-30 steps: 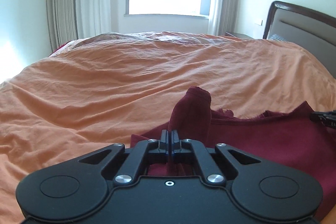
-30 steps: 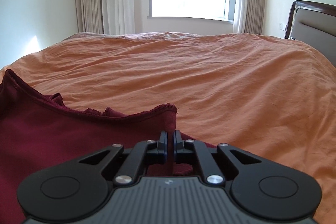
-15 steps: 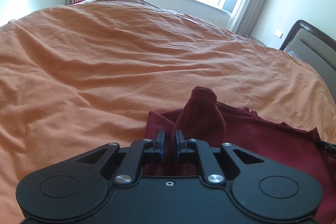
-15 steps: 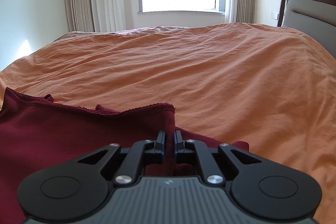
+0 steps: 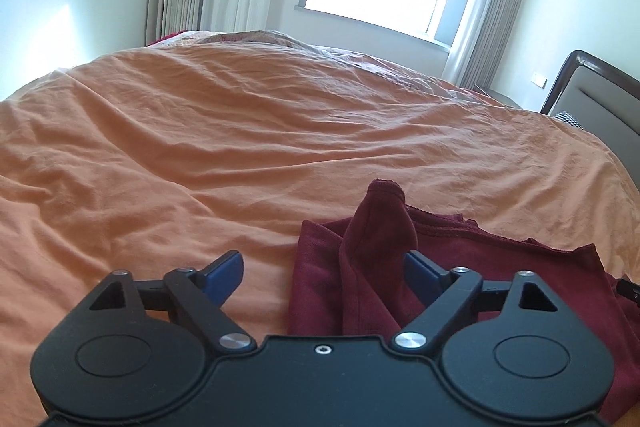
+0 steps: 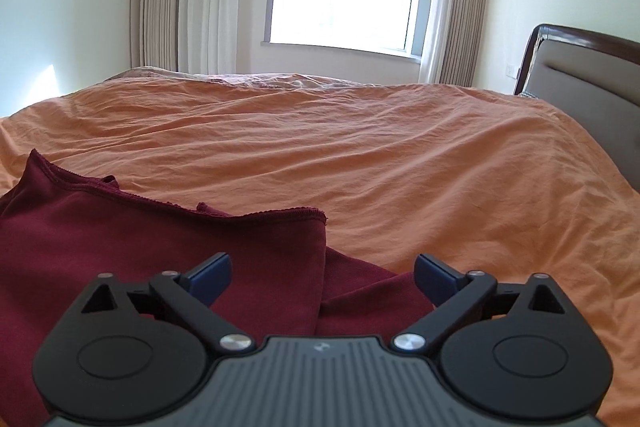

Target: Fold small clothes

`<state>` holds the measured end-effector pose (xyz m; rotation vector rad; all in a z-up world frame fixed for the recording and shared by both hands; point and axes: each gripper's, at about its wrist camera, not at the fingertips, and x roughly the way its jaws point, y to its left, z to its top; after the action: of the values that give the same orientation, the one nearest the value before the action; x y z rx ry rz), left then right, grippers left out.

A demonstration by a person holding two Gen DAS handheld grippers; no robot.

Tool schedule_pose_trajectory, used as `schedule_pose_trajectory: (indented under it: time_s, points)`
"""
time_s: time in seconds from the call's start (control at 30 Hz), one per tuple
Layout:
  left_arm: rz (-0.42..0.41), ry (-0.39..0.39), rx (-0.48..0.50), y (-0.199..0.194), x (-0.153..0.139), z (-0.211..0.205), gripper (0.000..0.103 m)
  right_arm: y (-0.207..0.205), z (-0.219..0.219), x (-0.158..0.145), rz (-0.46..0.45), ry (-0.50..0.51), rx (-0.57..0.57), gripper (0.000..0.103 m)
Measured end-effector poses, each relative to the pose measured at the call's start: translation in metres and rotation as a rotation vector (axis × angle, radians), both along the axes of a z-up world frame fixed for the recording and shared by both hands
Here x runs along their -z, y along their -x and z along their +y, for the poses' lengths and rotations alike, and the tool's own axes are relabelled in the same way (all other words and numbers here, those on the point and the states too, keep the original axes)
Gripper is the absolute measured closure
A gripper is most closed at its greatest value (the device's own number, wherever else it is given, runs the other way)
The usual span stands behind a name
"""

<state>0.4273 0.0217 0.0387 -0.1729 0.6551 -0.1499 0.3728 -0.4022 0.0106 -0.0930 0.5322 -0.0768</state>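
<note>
Nearest, left gripper (image 5: pixel 322 273) and right gripper (image 6: pixel 322 273) just sprung wide apart, nothing pinched. Dropped between them: maroon garment (image 6: pixel 160 235), doubled over on the near edge of the orange bedspread (image 5: pixel 240 131), left corner peaked. Fold apparently laid; smoothing likely next.

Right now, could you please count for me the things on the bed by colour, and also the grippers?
Dark red: 1, the garment lying on the bed
Orange: 1, the bedcover under it
Black with blue pads: 2, the left gripper and the right gripper, both open, with the cloth lying loose between the pads
Total: 4
</note>
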Motion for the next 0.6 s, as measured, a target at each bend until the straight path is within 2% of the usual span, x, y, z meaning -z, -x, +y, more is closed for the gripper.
schedule_pose_trajectory:
  time_s: [0.1, 0.4, 0.6]
  points:
    - [-0.023, -0.023, 0.005, 0.022, -0.006, -0.004, 0.001, 0.020, 0.013, -0.005, -0.022, 0.029, -0.018, 0.000]
    - [-0.031, -0.077, 0.003, 0.075, -0.012, -0.009, 0.001, 0.067, 0.055, -0.009, -0.085, 0.030, -0.048, 0.000]
    - [0.019, 0.013, 0.007, 0.098, 0.006, 0.002, 0.001, 0.087, 0.100, 0.006, -0.108, 0.051, -0.102, 0.000]
